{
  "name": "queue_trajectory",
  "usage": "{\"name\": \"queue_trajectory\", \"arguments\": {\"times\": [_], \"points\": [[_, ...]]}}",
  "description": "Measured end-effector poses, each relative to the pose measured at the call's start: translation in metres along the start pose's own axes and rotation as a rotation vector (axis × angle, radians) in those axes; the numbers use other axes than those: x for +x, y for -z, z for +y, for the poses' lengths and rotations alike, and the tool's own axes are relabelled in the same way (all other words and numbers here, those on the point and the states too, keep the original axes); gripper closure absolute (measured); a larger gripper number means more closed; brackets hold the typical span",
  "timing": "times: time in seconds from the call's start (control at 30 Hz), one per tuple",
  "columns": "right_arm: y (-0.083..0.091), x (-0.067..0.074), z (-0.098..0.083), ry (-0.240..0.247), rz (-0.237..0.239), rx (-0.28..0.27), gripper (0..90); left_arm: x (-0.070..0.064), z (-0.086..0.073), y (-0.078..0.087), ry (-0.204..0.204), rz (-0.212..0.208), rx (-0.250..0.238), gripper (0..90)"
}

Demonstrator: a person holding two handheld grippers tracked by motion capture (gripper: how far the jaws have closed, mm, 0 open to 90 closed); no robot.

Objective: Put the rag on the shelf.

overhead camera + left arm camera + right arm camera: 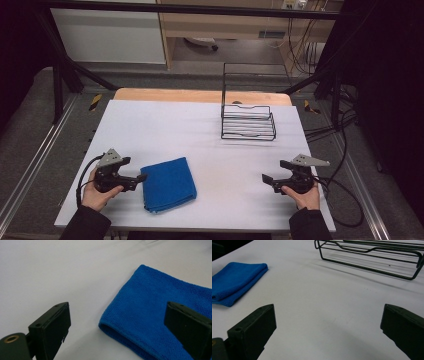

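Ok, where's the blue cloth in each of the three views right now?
High view: the blue cloth lies low and left of centre, just beside the left gripper.
Left gripper view: it lies at right, running behind the right-hand jaw.
Right gripper view: it sits at the far left edge.
Shared landmark: the white table, on which it lies in every view.
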State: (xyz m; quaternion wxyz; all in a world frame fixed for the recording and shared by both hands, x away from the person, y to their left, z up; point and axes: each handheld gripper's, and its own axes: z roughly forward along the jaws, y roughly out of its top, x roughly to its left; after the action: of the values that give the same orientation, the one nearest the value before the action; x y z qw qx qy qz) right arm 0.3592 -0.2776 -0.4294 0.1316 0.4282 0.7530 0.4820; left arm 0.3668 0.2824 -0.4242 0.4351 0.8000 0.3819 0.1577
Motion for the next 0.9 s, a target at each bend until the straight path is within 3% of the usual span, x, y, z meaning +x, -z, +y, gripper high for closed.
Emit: {"name": "queue_trajectory", "arguments": {"times": [0.4,0.9], "points": [[-0.009,0.015,0.005,0.025,-0.003,0.007,1.1,0.000,-0.002,0.000,0.003,0.018,0.005,6.4],[-0.045,0.061,0.016,0.066,0.040,0.046,1.6,0.002,-0.004,-0.001,0.018,0.037,0.014,6.5]]}}
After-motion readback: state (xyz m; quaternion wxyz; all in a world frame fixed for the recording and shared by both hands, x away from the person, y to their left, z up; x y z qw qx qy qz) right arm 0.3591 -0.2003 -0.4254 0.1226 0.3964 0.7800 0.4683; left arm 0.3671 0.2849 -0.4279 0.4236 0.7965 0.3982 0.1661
